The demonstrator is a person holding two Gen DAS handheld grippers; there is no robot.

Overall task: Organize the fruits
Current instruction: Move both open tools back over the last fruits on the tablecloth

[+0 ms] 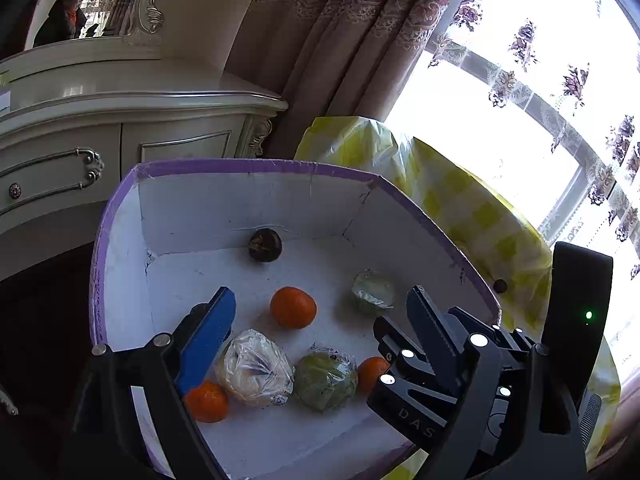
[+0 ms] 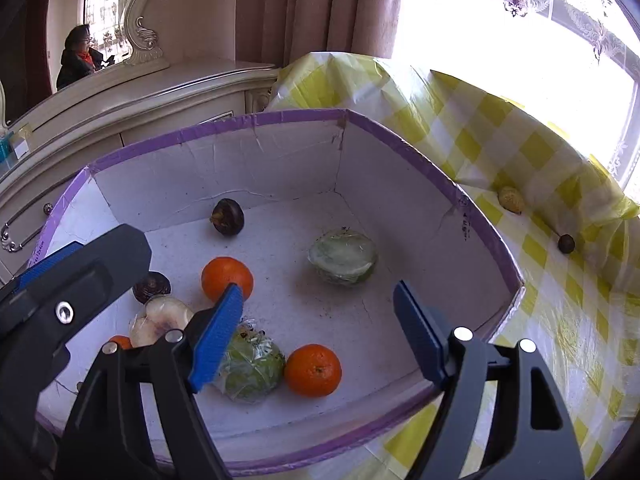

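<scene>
Both hand-held grippers, left and right, hover agape and empty over the purple-rimmed white cardboard box.
Round orange tangerines, plastic-wrapped green fruits and a dark mangosteen lie inside it, on the yellow-checked worktop.

In the right wrist view, lower left, an orange shows only a sliver behind the wrapped fruit.

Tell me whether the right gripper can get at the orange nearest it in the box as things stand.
Probably yes. The right gripper is open and empty above the box, and the orange lies uncovered just below its fingers. The wrapped green fruit sits close beside it, perhaps touching, so the left finger has little room.
</scene>
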